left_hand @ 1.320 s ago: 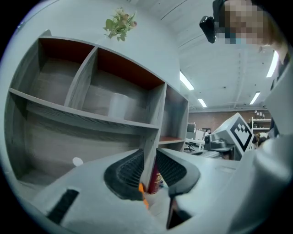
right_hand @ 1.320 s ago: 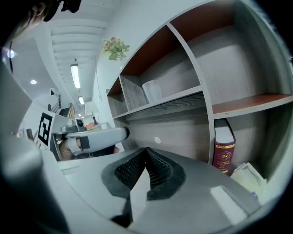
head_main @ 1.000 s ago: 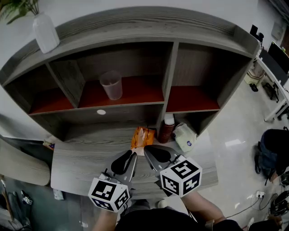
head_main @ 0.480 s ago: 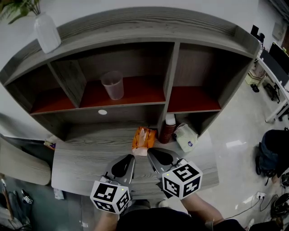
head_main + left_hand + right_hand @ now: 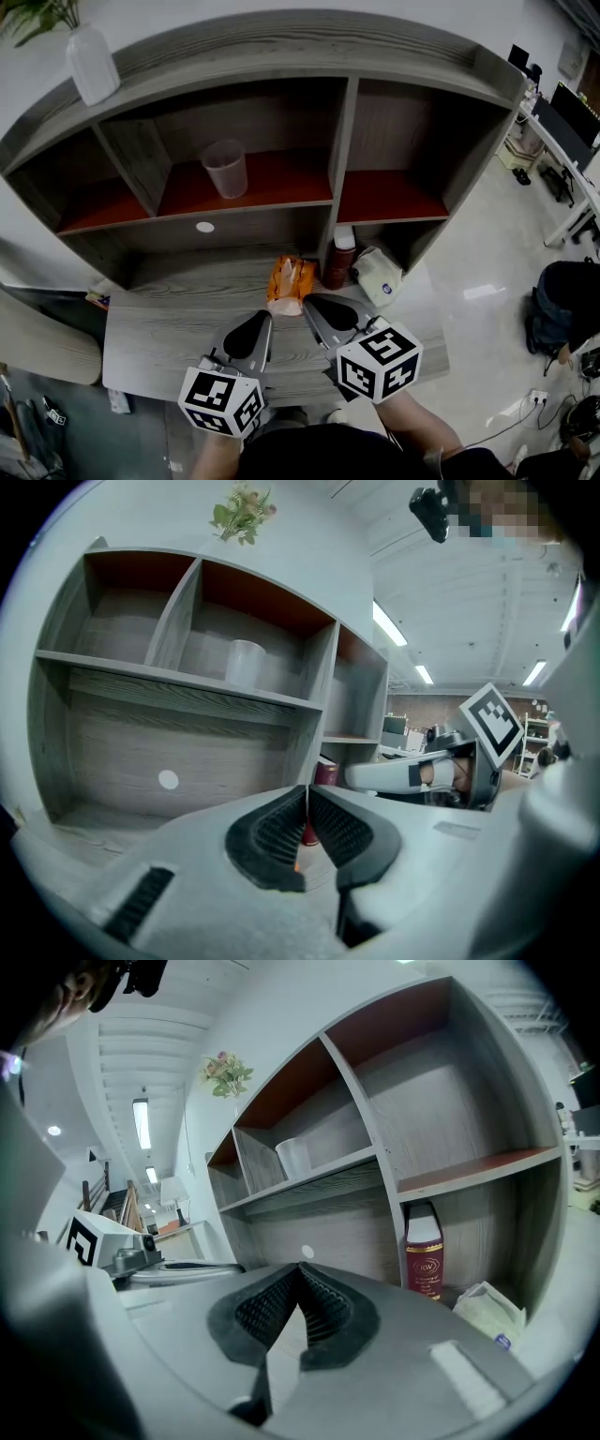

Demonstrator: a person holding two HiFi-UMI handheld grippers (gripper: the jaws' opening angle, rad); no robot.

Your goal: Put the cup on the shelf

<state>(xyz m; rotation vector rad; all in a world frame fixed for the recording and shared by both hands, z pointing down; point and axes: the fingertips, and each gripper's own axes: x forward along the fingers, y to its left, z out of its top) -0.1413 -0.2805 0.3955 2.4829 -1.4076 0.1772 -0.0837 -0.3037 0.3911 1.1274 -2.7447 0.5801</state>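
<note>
A translucent plastic cup (image 5: 226, 168) stands upright on the red middle compartment of the grey shelf (image 5: 281, 52); it also shows as the cup (image 5: 245, 663) in the left gripper view and the cup (image 5: 293, 1157) in the right gripper view. My left gripper (image 5: 260, 325) hovers over the front of the table, shut with nothing between its jaws. My right gripper (image 5: 315, 309) sits beside it, also shut and empty. Both are well short of the cup.
An orange snack bag (image 5: 290, 283), a dark red bottle (image 5: 339, 262) and a white pouch (image 5: 377, 275) lie on the grey table (image 5: 150, 323) under the shelf. A white vase (image 5: 92, 64) stands on the shelf top. A white round sticker (image 5: 204, 227) marks the shelf's back panel.
The left gripper's jaws have closed fully, and both grippers have drawn back slightly toward me. The cup has not moved.
</note>
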